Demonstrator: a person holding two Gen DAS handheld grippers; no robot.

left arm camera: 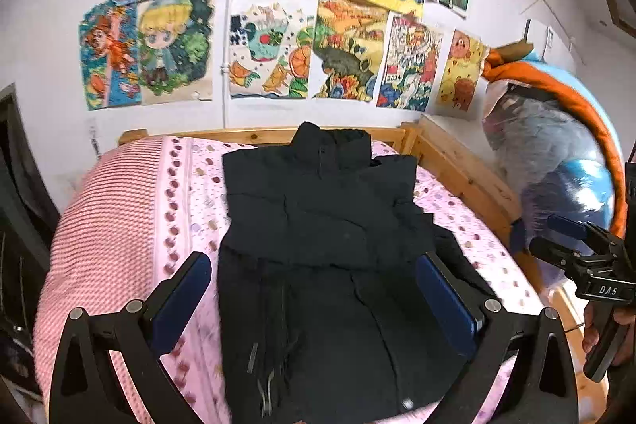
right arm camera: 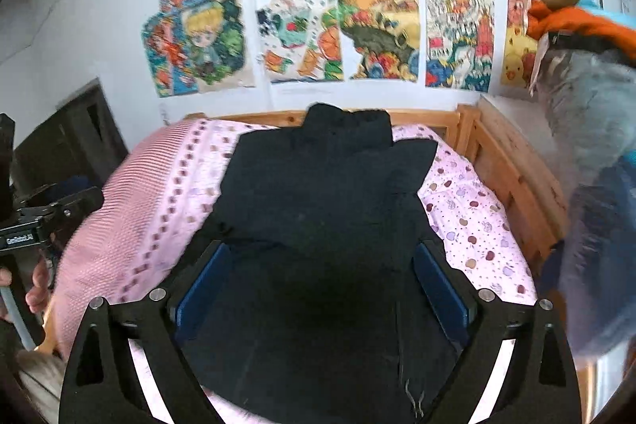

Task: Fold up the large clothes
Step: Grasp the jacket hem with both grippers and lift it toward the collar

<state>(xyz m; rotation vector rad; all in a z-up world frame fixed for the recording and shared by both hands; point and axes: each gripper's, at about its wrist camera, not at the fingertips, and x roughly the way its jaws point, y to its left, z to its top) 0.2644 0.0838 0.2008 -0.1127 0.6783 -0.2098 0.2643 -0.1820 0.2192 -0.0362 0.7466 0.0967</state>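
A black padded jacket (left arm camera: 318, 209) (right arm camera: 326, 193) lies flat on the bed, collar toward the wall and sleeves folded in over the body. My left gripper (left arm camera: 314, 299) hovers above its lower half, blue pads wide apart, nothing between them. My right gripper (right arm camera: 322, 289) hangs over the jacket's lower middle, also open and holding nothing. In the left wrist view the right gripper (left arm camera: 556, 241) shows at the right edge, held in a hand. In the right wrist view the left gripper (right arm camera: 67, 203) shows at the left edge.
The bed has a pink patterned sheet (left arm camera: 190, 193) and a pink ribbed blanket (left arm camera: 99, 217) on the left. A wooden bed frame (left arm camera: 457, 165) runs along the far and right sides. A bulky bagged bundle (left arm camera: 556, 153) stands at the right. Drawings (left arm camera: 278, 26) cover the wall.
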